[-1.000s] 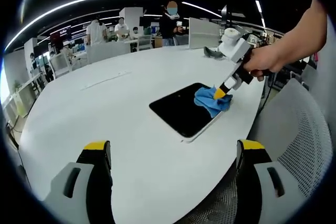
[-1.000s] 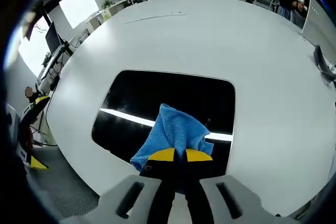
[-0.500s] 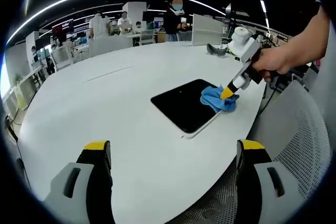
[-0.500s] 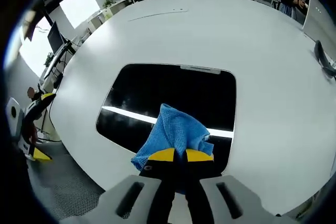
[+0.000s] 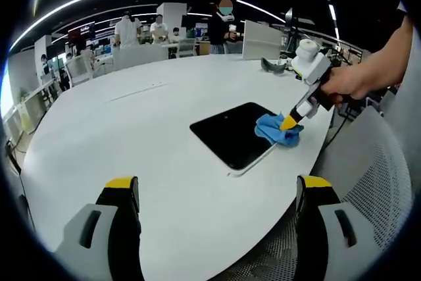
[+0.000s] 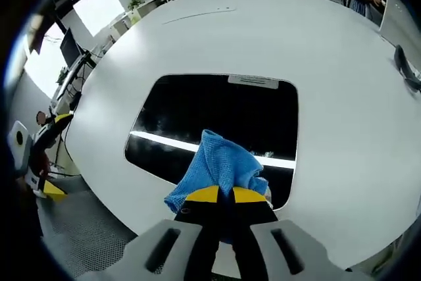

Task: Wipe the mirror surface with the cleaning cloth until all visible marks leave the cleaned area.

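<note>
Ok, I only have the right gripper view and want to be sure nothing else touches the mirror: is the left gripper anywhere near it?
Observer: No. The left gripper view has the left gripper back at the near edge of the table, jaws wide apart and empty, well short of the mirror.
Operator: And what is beside the table on the cloth's side?
Observer: A grey mesh chair stands right by the table edge, below the hand that holds the right gripper, which pinches the blue cloth at the mirror's corner.
</note>
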